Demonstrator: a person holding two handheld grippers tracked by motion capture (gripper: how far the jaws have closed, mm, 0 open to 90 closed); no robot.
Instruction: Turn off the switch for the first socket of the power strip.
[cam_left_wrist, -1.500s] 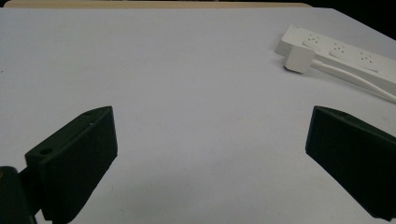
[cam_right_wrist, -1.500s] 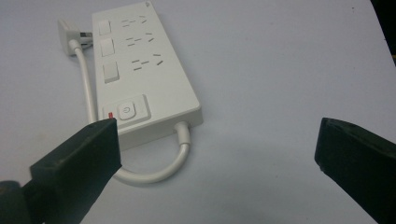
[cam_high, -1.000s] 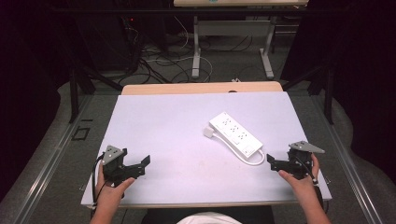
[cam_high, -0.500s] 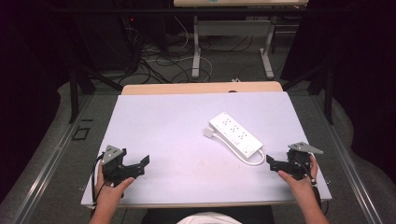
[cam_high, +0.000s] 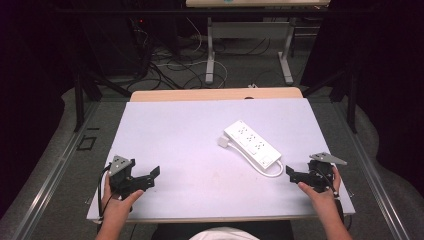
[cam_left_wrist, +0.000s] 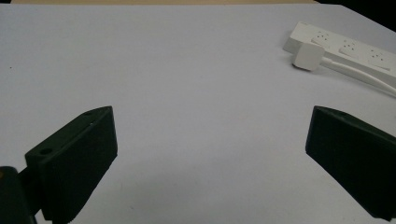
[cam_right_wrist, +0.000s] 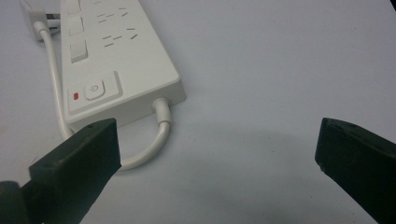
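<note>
A dark room with floor cables surrounds the pale surface (cam_high: 200, 135). At about 8 o'clock the left tool (cam_high: 150, 176) rests low, jaws spread wide and empty. Right of centre, toward 3 o'clock, lies the white power strip (cam_high: 251, 145), slanted, its plug (cam_high: 223, 142) just beside its far end and its cord (cam_right_wrist: 55, 84) looping back along one side. The right tool (cam_high: 292, 174), at 4 o'clock, gapes open near the switch end. The strip looks rigid, light and smooth, probably best pinched across its narrow body; the cord would flop.
</note>
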